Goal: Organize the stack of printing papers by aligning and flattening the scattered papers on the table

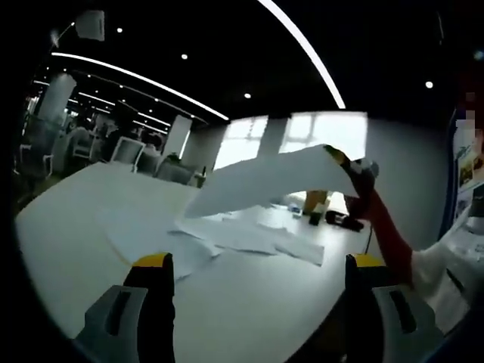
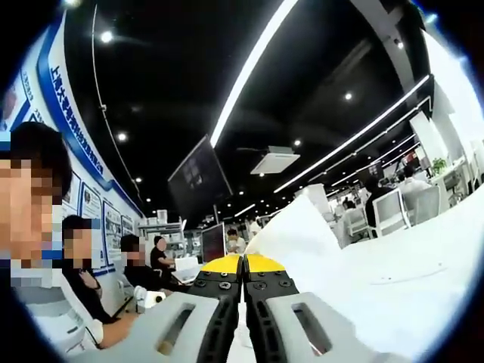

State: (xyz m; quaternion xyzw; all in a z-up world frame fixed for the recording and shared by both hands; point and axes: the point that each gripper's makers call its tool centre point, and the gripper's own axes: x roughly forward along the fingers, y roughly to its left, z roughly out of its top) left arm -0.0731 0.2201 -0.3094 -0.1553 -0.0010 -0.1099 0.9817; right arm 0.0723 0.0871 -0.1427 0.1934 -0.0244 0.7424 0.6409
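Observation:
Several white sheets (image 1: 231, 236) lie scattered and overlapping on the white table (image 1: 68, 219). My left gripper (image 1: 259, 262) is open low over the table's near side, its yellow-tipped jaws wide apart with nothing between them. The right gripper (image 1: 349, 163) comes in from the right, shut on the corner of one sheet (image 1: 265, 180) and holding it up above the scattered ones. In the right gripper view my right gripper (image 2: 243, 263) has its jaws pressed together on that sheet (image 2: 299, 227), which rises tilted to the right of the tips.
A red sleeve (image 1: 386, 227) reaches behind the right gripper. Office chairs (image 1: 136, 151) and desks stand beyond the table's far edge. Several people (image 2: 140, 265) sit at the left in the right gripper view. More chairs (image 2: 393, 208) stand behind the table (image 2: 423, 265).

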